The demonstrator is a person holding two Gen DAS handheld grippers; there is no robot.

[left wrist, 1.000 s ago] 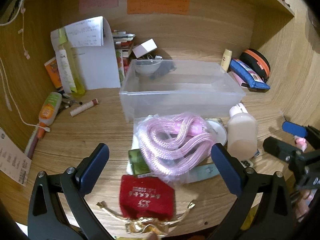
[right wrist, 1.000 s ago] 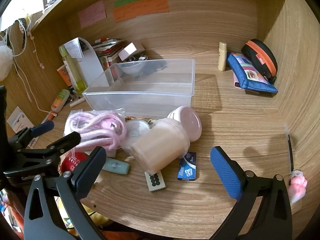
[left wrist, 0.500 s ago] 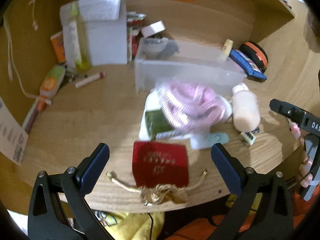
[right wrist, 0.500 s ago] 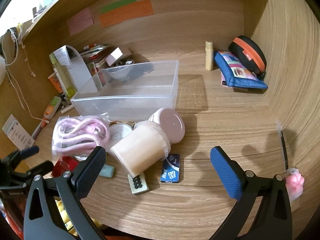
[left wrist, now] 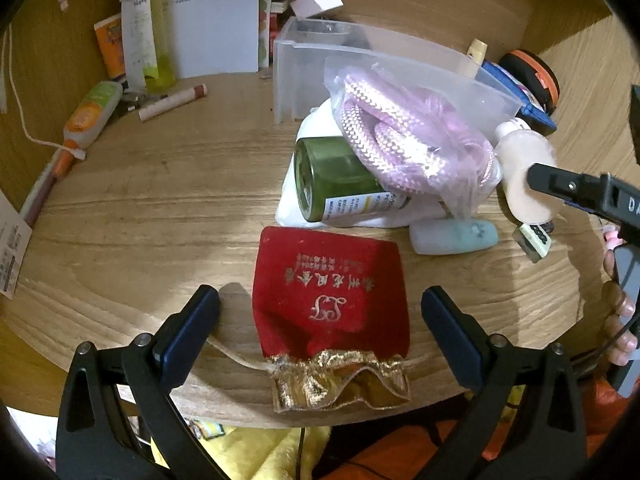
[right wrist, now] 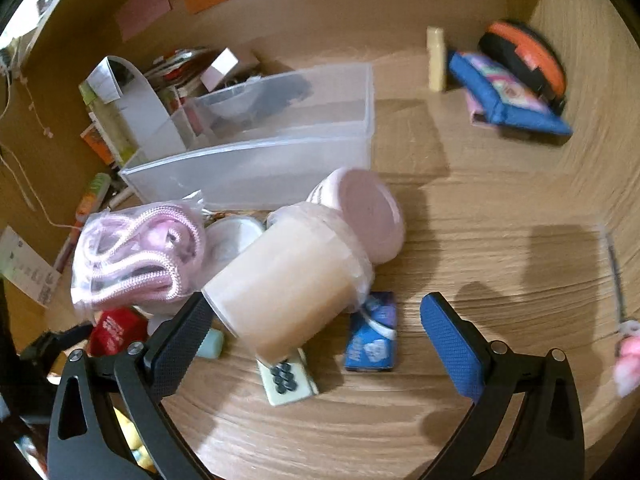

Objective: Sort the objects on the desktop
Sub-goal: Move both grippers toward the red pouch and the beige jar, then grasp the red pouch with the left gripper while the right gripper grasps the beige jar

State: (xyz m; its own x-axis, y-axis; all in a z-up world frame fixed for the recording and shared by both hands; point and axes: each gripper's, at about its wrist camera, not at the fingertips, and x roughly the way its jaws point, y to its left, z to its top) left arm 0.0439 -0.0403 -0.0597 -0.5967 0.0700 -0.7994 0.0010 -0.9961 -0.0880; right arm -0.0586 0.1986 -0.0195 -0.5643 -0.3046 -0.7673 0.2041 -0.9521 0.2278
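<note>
My left gripper [left wrist: 320, 328] is open, its fingers either side of a red velvet pouch [left wrist: 330, 296] with a gold mouth at the desk's front edge. Behind it lie a green bottle [left wrist: 336, 184], a bag of pink rope [left wrist: 408, 140], a pale blue case [left wrist: 454, 236] and a clear plastic bin [left wrist: 392, 64]. My right gripper [right wrist: 316, 340] is open over a pink-lidded jar [right wrist: 292, 276] lying on its side, a blue card pack [right wrist: 374, 340] and a small green tile [right wrist: 286, 376]. The bin [right wrist: 256, 160] and rope bag [right wrist: 140, 256] also show there.
Bottles, a lip balm [left wrist: 172, 102], a white paper holder [left wrist: 216, 20] and boxes crowd the back left. A blue pouch [right wrist: 508, 100] and orange-black case [right wrist: 524, 56] sit back right beside a yellow tube [right wrist: 436, 58]. Wooden walls enclose the desk.
My left gripper pulled back and dropped low, now straddling the red pouch. My right gripper moved in closer to the jar and card pack. Both stayed open.
</note>
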